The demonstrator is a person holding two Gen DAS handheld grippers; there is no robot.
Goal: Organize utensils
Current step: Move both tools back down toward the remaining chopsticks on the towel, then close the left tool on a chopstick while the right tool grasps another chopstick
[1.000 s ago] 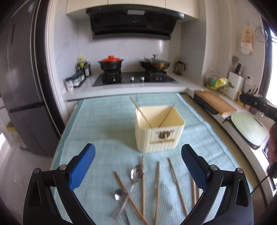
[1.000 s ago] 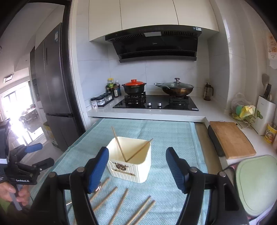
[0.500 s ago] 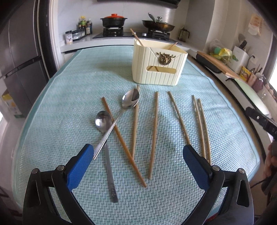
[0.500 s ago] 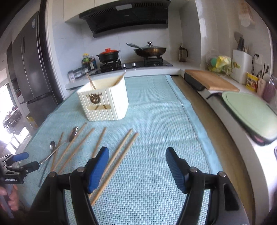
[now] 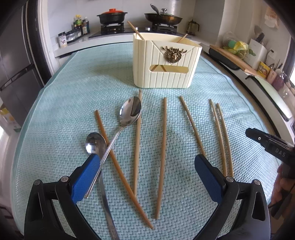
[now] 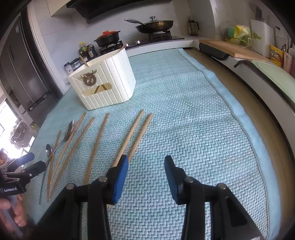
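A cream utensil box [image 5: 166, 62] with a brass deer emblem stands on the teal mat [image 5: 64, 92] and holds two chopsticks. Several wooden chopsticks [image 5: 162, 153] and two metal spoons [image 5: 129, 112] lie in front of it. My left gripper [image 5: 147, 164] is open low over them, its left pad beside the crossed spoon handles. My right gripper [image 6: 145, 166] is open and empty, its left pad over the ends of the rightmost chopstick pair [image 6: 136, 134]. The box also shows in the right wrist view [image 6: 105, 81].
A stove with a red-lidded pot [image 5: 112, 15] and a lidded pan [image 5: 162, 16] sits behind the mat. A wooden cutting board [image 6: 232, 49] and a green board [image 6: 272, 73] lie on the counter to the right. A fridge [image 5: 16, 61] stands at left.
Both grippers have tilted down and moved in closer over the mat. The right gripper has narrowed its opening and now sits over the rightmost chopstick pair.
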